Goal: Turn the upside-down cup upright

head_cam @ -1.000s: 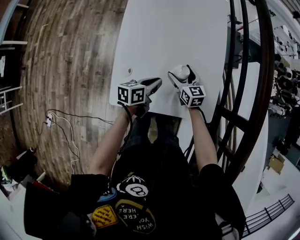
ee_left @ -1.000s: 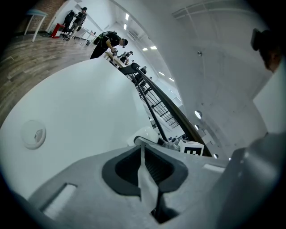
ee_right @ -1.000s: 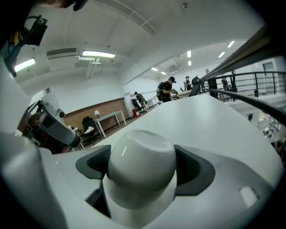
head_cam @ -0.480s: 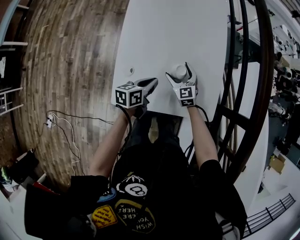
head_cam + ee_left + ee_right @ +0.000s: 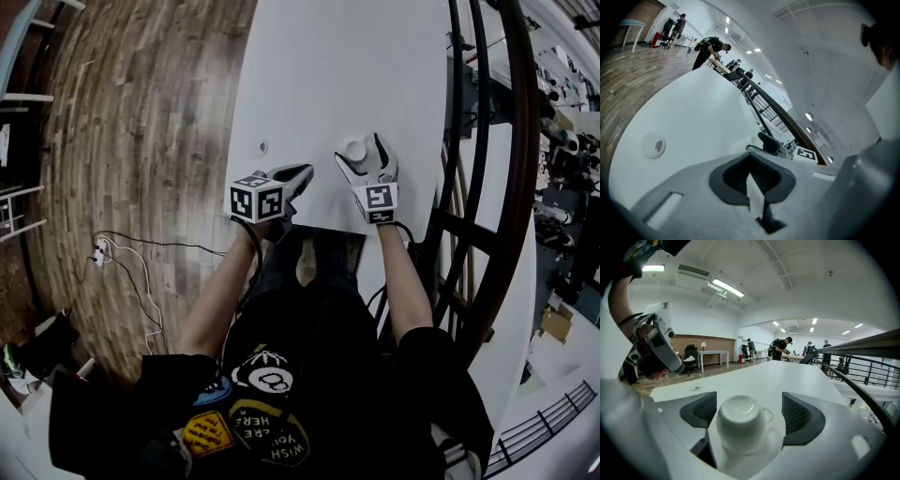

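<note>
**Head view.** We look steeply down on a white table (image 5: 328,75) with a wooden floor (image 5: 141,141) to its left. The left gripper (image 5: 300,175) hovers over the table's near edge, its jaws drawn together and empty. Beside it on the right, the right gripper (image 5: 362,153) reaches round a small white cup (image 5: 355,148) that stands near that edge. One jaw lies on each side of the cup. A small round disc (image 5: 262,147) sits in the tabletop, left of the cup.

**Left gripper view.** We see the left gripper (image 5: 751,164) with its two jaws meeting in a closed seam and nothing between them. The round disc (image 5: 654,145) lies on the table to the left. Farther off, on the right, part of the right gripper (image 5: 769,143) is in view.

**Right gripper view.** The right gripper (image 5: 749,401) has its jaws wide apart. The cup (image 5: 739,425) stands upside-down on the table between the ribbed pads (image 5: 799,416), base upward, with its handle (image 5: 768,416) pointing right. The right pad is clearly apart from the cup. The left one is close to it, but we cannot tell whether it touches. The left gripper (image 5: 661,350) shows at the far left.

**Against the earlier frames.** The right gripper has rolled, so its marker cube (image 5: 380,202) now faces squarely upward rather than tilted. The cup is upside-down on the same spot. The left gripper has barely shifted.
</note>
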Demonstrator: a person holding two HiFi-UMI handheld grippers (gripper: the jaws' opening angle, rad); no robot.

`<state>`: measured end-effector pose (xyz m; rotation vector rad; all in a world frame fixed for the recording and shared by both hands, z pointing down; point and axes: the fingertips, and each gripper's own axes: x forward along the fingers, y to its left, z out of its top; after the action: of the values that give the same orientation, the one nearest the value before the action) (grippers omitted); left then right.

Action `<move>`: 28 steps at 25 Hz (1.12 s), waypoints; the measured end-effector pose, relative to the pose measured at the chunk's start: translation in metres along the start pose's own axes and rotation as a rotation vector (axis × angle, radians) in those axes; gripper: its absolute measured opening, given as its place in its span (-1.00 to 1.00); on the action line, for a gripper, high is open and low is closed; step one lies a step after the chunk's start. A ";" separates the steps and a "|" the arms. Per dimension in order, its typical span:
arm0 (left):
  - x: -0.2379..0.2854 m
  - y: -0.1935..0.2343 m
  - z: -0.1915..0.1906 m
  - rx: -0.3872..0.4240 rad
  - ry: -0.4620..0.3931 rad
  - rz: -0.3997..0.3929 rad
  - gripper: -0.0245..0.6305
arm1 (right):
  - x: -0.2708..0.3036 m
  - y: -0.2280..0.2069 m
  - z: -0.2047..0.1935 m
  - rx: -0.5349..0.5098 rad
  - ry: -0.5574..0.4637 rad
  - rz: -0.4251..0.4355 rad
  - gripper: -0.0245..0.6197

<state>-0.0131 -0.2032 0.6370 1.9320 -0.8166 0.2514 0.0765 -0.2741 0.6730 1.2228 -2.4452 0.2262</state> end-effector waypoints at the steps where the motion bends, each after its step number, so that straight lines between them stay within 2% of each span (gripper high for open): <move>1: -0.002 -0.003 0.004 0.005 -0.008 -0.007 -0.91 | -0.008 -0.003 0.007 0.004 -0.015 -0.020 0.38; 2: -0.004 -0.007 0.008 0.014 -0.019 -0.017 -0.91 | -0.018 -0.004 0.013 -0.006 -0.020 -0.039 0.17; 3: -0.007 -0.014 0.013 0.032 -0.032 -0.029 -0.91 | -0.029 -0.004 0.018 -0.022 -0.015 -0.061 -0.13; 4: -0.012 -0.022 0.016 0.061 -0.041 -0.035 -0.91 | -0.041 -0.002 0.022 -0.025 -0.003 -0.078 -0.62; 5: -0.016 -0.028 0.017 0.102 -0.042 -0.027 -0.91 | -0.052 0.002 0.023 0.006 0.010 -0.075 -0.93; 7: -0.022 -0.036 0.017 0.215 -0.028 0.024 -0.91 | -0.070 0.019 0.020 0.136 0.036 -0.007 -0.93; 9: -0.027 -0.042 0.018 0.322 -0.020 0.064 -0.91 | -0.088 0.036 0.022 0.199 0.042 0.019 -0.94; 13: -0.036 -0.068 0.011 0.434 -0.039 0.014 -0.91 | -0.127 0.057 0.046 0.269 -0.013 -0.064 -0.94; 17: -0.034 -0.085 -0.007 0.546 -0.040 0.035 -0.91 | -0.169 0.064 0.062 0.294 -0.052 -0.164 -0.93; 20: -0.050 -0.105 -0.018 0.579 -0.076 0.039 -0.91 | -0.196 0.070 0.065 0.316 -0.083 -0.206 -0.94; 23: -0.074 -0.123 -0.045 0.593 -0.118 0.067 -0.91 | -0.222 0.089 0.058 0.323 -0.089 -0.199 -0.94; 28: -0.083 -0.173 -0.134 0.586 -0.177 0.079 -0.91 | -0.292 0.124 0.032 0.295 -0.158 -0.124 -0.93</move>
<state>0.0571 -0.0035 0.5387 2.4977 -1.0157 0.4047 0.1272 0.0044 0.5266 1.5649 -2.5221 0.4861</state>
